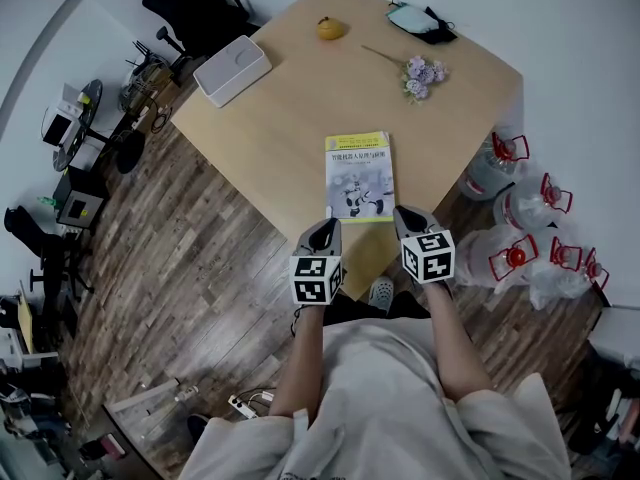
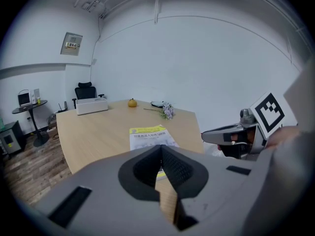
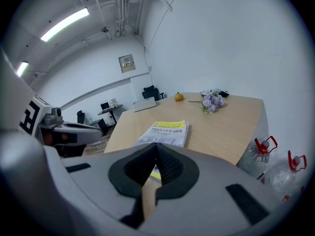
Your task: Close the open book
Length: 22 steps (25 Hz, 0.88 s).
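A book [image 1: 359, 176] with a yellow and white cover lies closed and flat on the wooden table [image 1: 280, 128], near its front edge. It also shows in the left gripper view [image 2: 147, 135] and the right gripper view [image 3: 167, 131]. My left gripper [image 1: 327, 230] hovers just short of the book's near left corner, jaws shut with nothing between them [image 2: 161, 149]. My right gripper [image 1: 411, 215] hangs by the book's near right corner, also shut and empty [image 3: 156, 146]. Neither touches the book.
Farther back on the table are a white box [image 1: 232, 69], an orange fruit [image 1: 331, 28], a sprig of purple flowers [image 1: 420, 74] and a dark pouch [image 1: 420, 20]. Several water jugs [image 1: 515, 208] stand on the floor to the right. Office chairs [image 1: 195, 3] stand behind.
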Each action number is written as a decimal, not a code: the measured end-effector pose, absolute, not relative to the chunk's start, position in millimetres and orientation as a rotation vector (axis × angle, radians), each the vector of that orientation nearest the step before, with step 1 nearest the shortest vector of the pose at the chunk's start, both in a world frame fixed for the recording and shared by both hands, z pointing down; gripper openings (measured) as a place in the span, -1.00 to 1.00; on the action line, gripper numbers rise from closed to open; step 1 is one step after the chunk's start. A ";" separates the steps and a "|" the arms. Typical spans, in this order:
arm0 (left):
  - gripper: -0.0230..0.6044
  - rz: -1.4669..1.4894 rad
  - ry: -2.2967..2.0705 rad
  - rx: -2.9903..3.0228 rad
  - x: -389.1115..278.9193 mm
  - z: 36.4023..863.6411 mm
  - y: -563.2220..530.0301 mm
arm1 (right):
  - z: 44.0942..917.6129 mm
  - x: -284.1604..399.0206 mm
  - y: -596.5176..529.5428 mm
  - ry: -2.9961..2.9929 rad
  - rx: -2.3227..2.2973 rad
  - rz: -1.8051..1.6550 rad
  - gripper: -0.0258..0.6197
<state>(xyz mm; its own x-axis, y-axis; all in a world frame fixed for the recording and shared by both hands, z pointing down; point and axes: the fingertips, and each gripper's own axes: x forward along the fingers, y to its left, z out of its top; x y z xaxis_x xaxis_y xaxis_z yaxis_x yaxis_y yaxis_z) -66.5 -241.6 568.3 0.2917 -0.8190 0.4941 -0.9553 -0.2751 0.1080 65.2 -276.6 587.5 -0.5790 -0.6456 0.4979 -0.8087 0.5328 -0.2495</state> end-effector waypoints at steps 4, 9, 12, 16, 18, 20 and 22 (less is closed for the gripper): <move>-0.86 0.476 -1.599 2.183 -69.5 567.1 -243.4 | 586.2 63.5 -278.7 -2.429 1.202 0.649 -0.90; -0.86 0.468 -1.592 2.185 -67.6 565.7 -244.1 | 586.1 64.0 -278.4 -2.426 1.190 0.641 -0.90; -0.86 0.469 -1.588 2.186 -67.3 566.9 -245.4 | 586.4 63.6 -280.4 -2.420 1.185 0.620 -0.90; -0.85 0.472 -1.579 2.183 -66.5 571.8 -246.0 | 588.2 64.8 -282.8 -2.419 1.186 0.627 -0.90; -0.85 0.476 -1.580 2.178 -67.2 572.9 -246.0 | 589.5 65.5 -282.7 -2.417 1.184 0.629 -0.90; -0.85 0.476 -1.581 2.177 -67.7 572.7 -246.5 | 590.7 66.2 -282.6 -2.413 1.184 0.632 -0.90; -0.86 0.477 -1.583 2.176 -68.1 572.1 -247.4 | 591.0 66.5 -283.2 -2.410 1.186 0.633 -0.90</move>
